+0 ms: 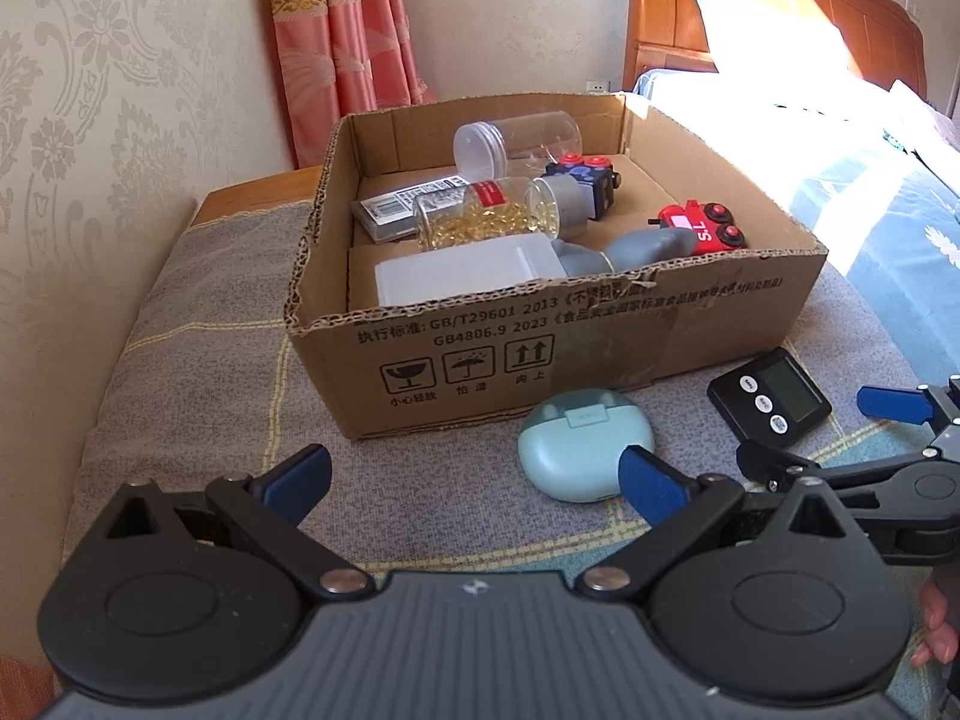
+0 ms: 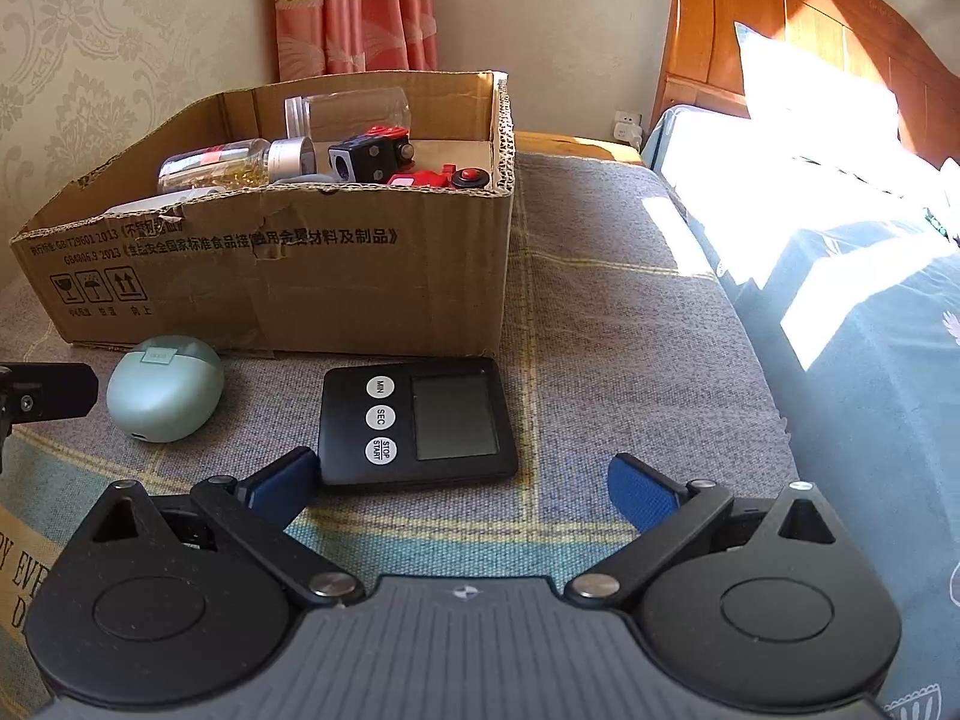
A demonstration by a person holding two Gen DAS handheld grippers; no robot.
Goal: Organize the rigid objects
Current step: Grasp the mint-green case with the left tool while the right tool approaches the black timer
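Observation:
A cardboard box (image 1: 600, 336) stands on a grey cloth and holds a clear jar (image 1: 516, 141), a capsule bottle (image 1: 480, 213), a white box (image 1: 462, 273), and red and dark toy cars (image 1: 702, 228). A pale green earbud case (image 1: 585, 450) and a black digital timer (image 1: 768, 399) lie in front of the box. My left gripper (image 1: 474, 477) is open, its right finger beside the case. My right gripper (image 2: 462, 483) is open just short of the timer (image 2: 417, 420), its left finger at the timer's near corner. The case (image 2: 165, 387) lies to the timer's left.
The box (image 2: 300, 276) sits on a cloth-covered stand beside a bed with a blue quilt (image 2: 870, 360) and wooden headboard (image 2: 780, 30). A pink curtain (image 1: 342, 42) and patterned wall are behind. The right gripper shows in the left wrist view (image 1: 888, 438).

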